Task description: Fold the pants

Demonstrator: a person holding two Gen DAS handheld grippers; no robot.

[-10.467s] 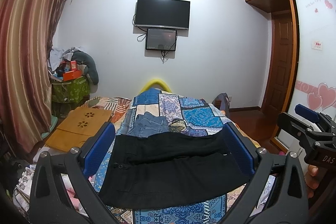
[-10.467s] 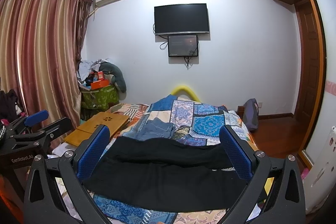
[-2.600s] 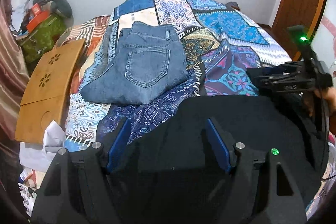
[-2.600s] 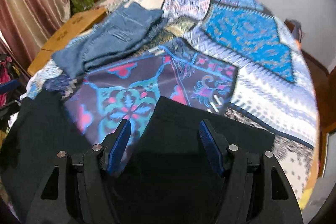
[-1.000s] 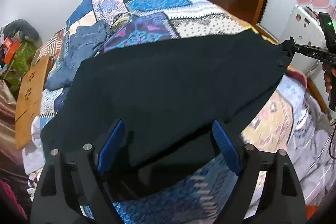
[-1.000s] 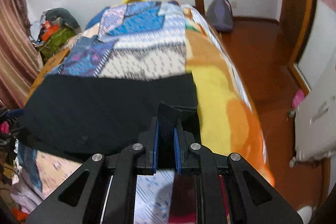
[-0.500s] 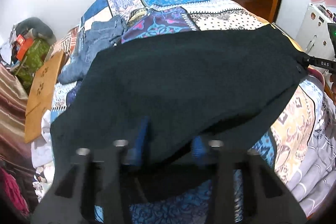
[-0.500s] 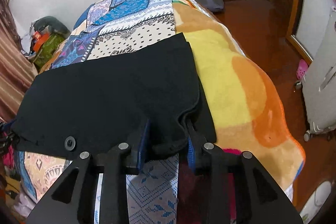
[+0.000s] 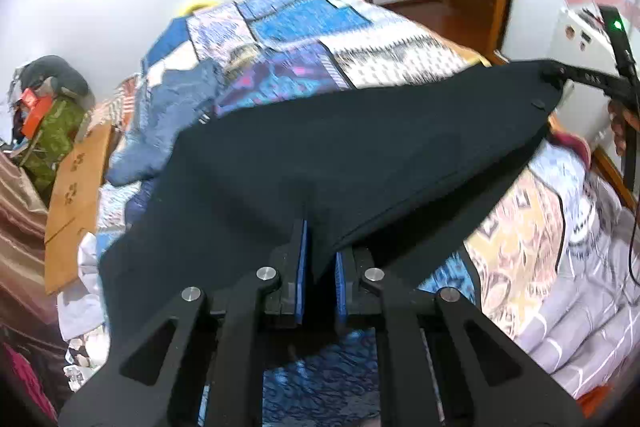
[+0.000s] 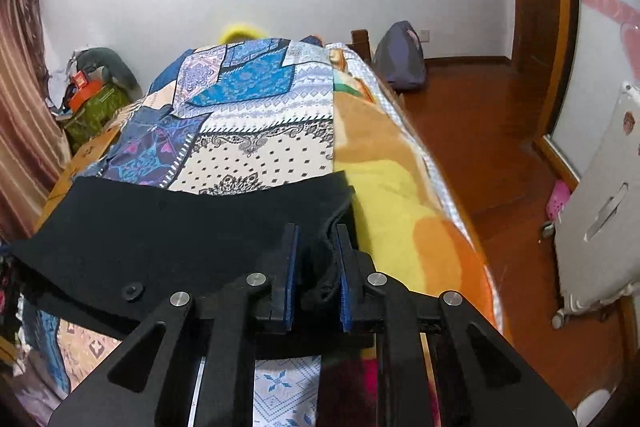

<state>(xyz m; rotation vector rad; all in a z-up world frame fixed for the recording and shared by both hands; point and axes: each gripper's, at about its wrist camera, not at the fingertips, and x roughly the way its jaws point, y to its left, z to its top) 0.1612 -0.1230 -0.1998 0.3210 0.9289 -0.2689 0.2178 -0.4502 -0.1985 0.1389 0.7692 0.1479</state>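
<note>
— Pants [image 9: 360,155] hang stretched between our two grippers, above the near end of the bed [image 10: 264,131]. Where are the edges?

— We see the far edge of the black cloth running across the patchwork quilt [image 9: 304,27]; the near edge sags toward us. To the right of the bed the wooden floor [image 10: 480,131] is open up to the door. On the left, folded jeans [image 9: 172,115] and a wooden board [image 9: 76,187] lie close.

— And our grippers?

— The left gripper [image 9: 319,267] points forward and down, jaws pinching a fold of the pants. The right gripper [image 10: 315,267] does the same at the cloth's right corner, jaws closed on a bunched hem, beside the yellow blanket [image 10: 392,203].
</note>
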